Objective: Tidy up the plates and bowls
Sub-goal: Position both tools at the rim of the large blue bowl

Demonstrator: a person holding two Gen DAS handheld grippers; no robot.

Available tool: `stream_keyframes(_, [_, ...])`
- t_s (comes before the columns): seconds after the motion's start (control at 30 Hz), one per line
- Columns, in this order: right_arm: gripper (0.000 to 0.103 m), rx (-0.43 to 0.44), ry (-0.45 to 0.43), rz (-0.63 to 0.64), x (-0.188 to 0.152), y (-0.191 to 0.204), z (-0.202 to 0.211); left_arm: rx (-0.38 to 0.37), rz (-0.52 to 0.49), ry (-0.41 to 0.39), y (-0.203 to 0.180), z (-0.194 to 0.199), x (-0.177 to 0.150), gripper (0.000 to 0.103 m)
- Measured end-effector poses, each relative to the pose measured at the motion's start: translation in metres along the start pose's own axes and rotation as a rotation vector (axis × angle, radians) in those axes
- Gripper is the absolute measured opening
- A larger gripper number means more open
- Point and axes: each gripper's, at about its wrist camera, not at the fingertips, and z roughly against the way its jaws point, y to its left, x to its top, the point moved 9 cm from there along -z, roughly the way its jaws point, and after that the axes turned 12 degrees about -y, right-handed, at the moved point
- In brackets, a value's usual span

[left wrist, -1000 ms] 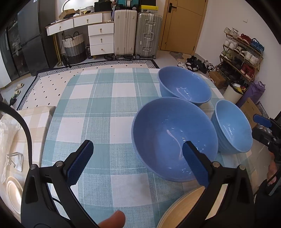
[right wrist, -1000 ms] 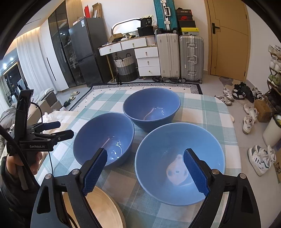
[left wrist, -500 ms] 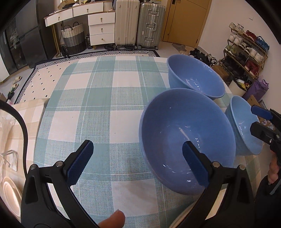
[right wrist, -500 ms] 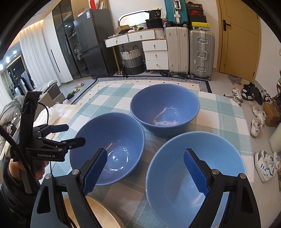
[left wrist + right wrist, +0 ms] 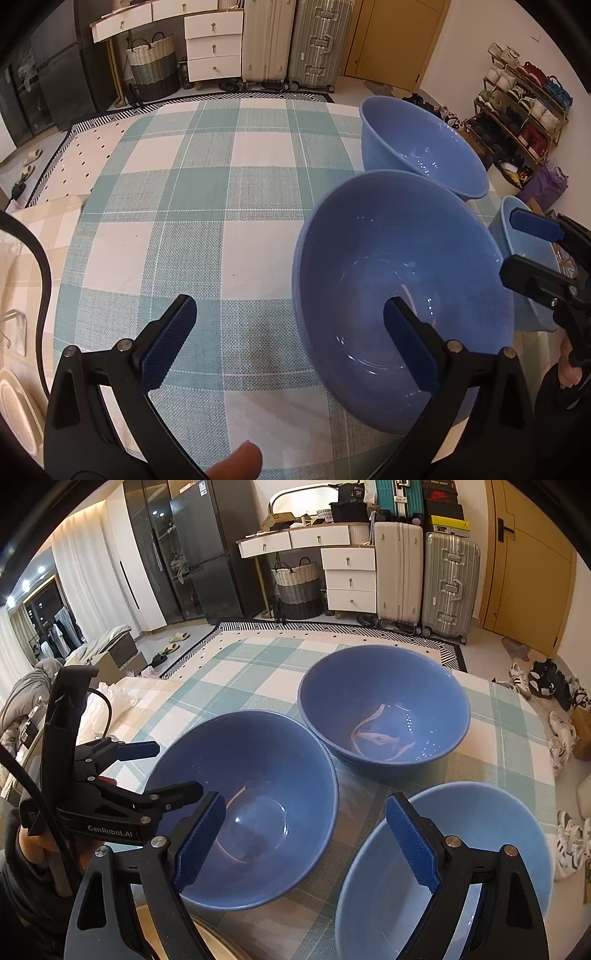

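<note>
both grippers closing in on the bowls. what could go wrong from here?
1. The left gripper is open with one finger inside the near bowl and one outside. A thin rim pinch on a glossy bowl may slip or tip it.
2. That bowl sits close to the far bowl and the right bowl, so lifting could knock them.
3. The right gripper is close to the left gripper, so they may collide.
</note>
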Motion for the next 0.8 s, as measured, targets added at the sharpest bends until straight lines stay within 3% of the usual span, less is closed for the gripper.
stream_keyframes(0.5, [0.09,0.034,0.056,-0.008,-0.002,0.002,-0.028,0.001,0.028,0.026,0.004,-0.005,-0.008,0.1])
stream_keyframes(0.63, [0.081,0.033,0.092,-0.009,-0.006,0.0,-0.038,-0.005,0.023,0.032,0.003,-0.007,-0.011,0.099])
stream_keyframes(0.8, [0.078,0.014,0.114,0.017,-0.01,0.002,-0.044,0.004,0.026,0.048,0.005,-0.01,-0.014,0.095])
